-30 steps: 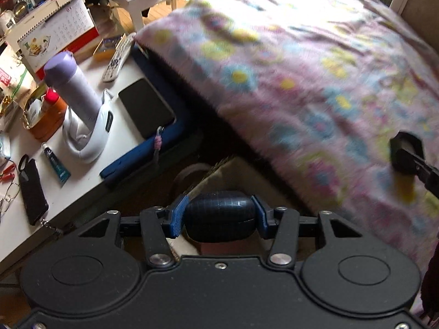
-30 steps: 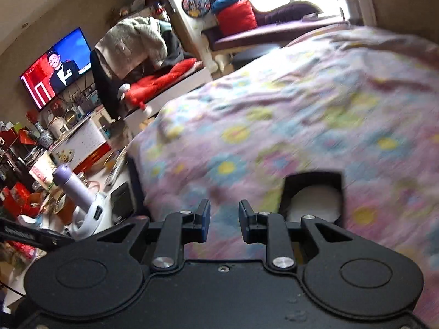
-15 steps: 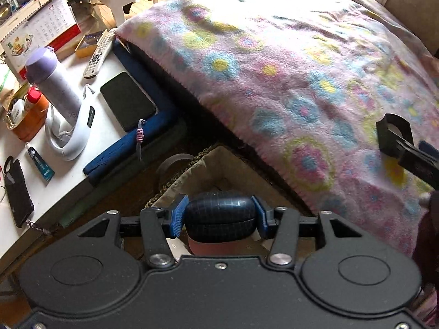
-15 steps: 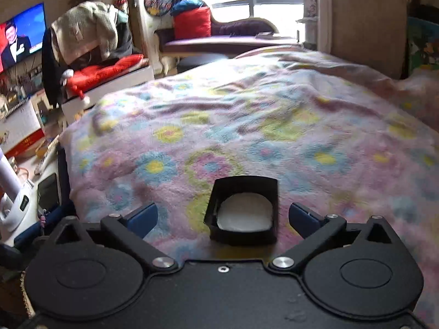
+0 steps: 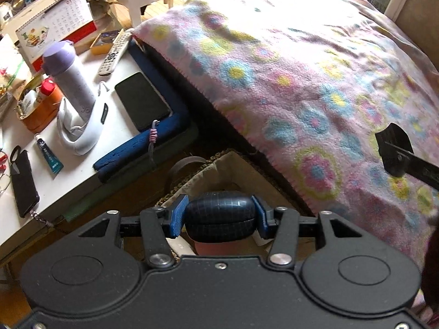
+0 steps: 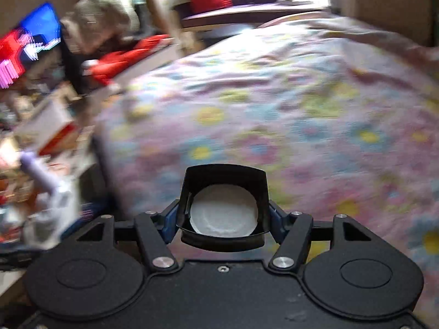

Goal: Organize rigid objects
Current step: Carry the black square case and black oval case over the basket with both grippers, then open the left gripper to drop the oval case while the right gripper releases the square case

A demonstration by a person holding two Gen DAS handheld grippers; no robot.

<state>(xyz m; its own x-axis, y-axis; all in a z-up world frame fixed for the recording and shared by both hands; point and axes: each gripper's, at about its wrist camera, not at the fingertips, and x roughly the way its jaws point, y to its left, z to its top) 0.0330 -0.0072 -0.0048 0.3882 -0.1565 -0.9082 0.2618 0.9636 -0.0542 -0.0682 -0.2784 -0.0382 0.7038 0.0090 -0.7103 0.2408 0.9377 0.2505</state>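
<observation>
Pink flowered blanket point(image 5: 301, 82), dark-blue checked case point(image 5: 219, 216), lilac-capped bottle point(image 5: 68, 74)

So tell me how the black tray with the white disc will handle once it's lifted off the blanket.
The black tray looks thin-walled and probably light, so it may flex as the right hand-held gripper closes on its sides. The white disc seems to lie loose inside and could slide out if tilted. The soft blanket gives little support.

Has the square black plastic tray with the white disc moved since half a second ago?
Yes. The square black plastic tray left the flowered blanket; it now sits between the closing right tongs.
</observation>
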